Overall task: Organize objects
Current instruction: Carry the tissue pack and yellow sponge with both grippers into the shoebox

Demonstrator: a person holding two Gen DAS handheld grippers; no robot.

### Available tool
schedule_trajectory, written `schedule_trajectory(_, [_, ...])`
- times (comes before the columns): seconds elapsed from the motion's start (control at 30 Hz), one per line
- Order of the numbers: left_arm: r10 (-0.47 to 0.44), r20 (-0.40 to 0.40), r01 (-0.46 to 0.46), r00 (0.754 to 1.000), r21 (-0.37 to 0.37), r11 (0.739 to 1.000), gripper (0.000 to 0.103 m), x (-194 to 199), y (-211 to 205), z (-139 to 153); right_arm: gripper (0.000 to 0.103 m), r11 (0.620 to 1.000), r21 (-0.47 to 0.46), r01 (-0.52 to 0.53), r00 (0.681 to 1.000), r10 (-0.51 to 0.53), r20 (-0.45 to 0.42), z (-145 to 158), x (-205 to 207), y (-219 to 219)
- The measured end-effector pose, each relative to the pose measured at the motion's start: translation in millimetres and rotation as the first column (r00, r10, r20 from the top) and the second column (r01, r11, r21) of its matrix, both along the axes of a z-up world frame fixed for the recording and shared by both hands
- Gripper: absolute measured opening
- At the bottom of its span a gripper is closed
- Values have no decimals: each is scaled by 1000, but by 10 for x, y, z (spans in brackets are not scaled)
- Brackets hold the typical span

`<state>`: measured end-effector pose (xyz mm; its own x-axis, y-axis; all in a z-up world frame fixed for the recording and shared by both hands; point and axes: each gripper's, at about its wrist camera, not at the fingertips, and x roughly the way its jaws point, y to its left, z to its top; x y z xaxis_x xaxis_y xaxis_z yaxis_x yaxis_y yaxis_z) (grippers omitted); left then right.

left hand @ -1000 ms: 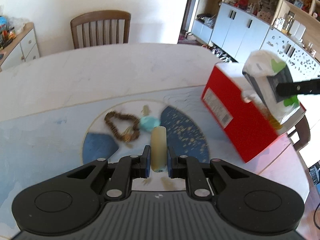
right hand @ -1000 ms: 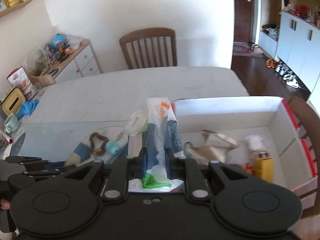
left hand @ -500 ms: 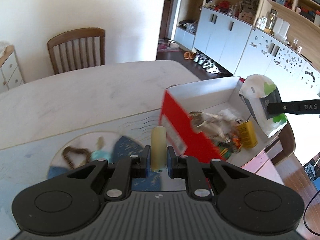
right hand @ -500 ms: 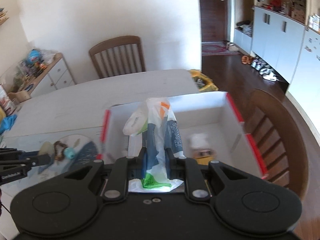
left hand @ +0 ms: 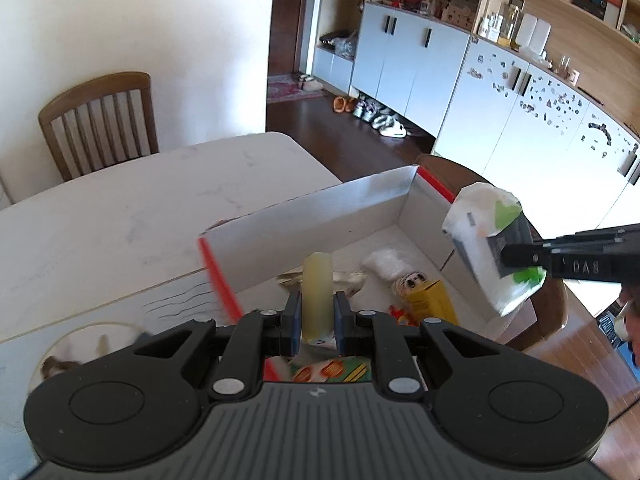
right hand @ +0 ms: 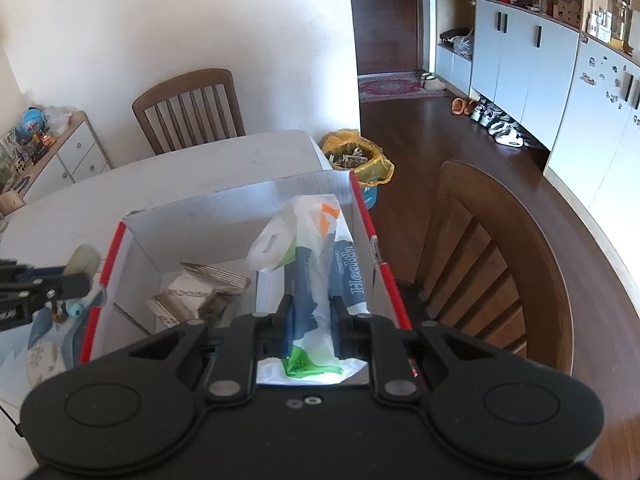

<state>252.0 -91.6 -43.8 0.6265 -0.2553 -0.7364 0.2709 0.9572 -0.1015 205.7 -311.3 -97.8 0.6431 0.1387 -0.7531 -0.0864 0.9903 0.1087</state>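
Indoors, over a white table (left hand: pixel 120 216), left fingers (left hand: pixel 291 316) clamp a candle (left hand: pixel 317 292), right fingers (right hand: pixel 286 320) a plastic bag (right hand: pixel 308 248).

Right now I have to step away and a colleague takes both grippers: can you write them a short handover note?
Left hand-held gripper: shut on the pale yellow cylindrical stick, held upright over the red cardboard box with white inside.
Right hand-held gripper: shut on the white plastic-wrapped packet with blue "Health" print, above the box's right side.
Done: the box already holds a yellow carton, a white wrapped bundle and a beige paper packet.
Left: release both held items into the box. A teal item lies on the round patterned mat outside it, probably to be fetched next.
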Motion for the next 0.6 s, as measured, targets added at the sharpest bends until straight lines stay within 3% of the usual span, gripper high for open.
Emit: schedule_trajectory(0.6, [-34,-124,48,992,107,993,16,953,-855,-520,16,996,-6,-89,993,88,-77,-271,365,-31])
